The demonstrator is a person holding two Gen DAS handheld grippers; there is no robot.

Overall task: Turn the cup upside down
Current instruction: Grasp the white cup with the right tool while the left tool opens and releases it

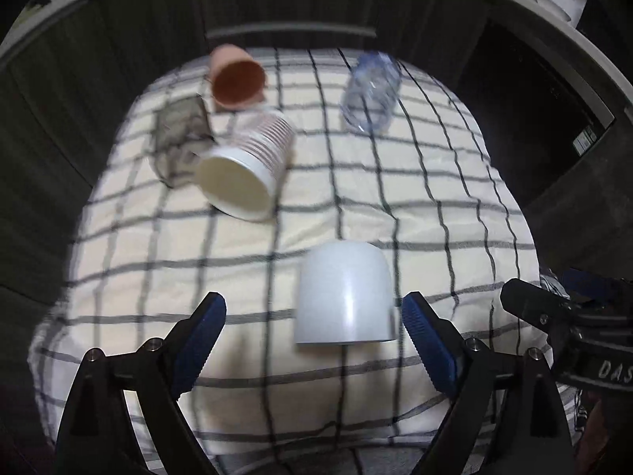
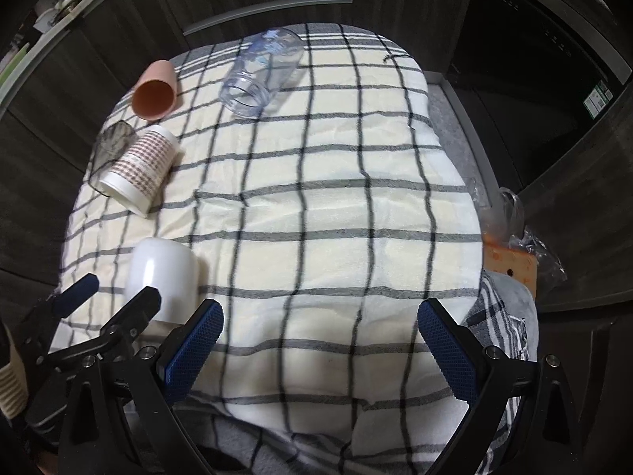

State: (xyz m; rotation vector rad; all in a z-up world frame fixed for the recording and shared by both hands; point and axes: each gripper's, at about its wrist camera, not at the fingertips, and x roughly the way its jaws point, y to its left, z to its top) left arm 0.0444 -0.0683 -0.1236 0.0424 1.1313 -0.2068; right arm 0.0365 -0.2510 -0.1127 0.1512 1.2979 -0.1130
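Checked cloth (image 1: 435, 206) blurred; left gripper (image 2: 107, 297) hides white cup (image 2: 162, 273) rim

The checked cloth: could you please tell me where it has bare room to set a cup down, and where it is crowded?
The checked cloth lies bare across its middle and right side, from the clear jar down to the right tongs. The left edge is crowded: pink cup, dark glass, patterned cup and white cup, with the left tongs around it.

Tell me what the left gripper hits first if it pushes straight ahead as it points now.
Most likely the white cup, standing upside down on the checked cloth just ahead between the open left gripper fingers, slightly right of centre.
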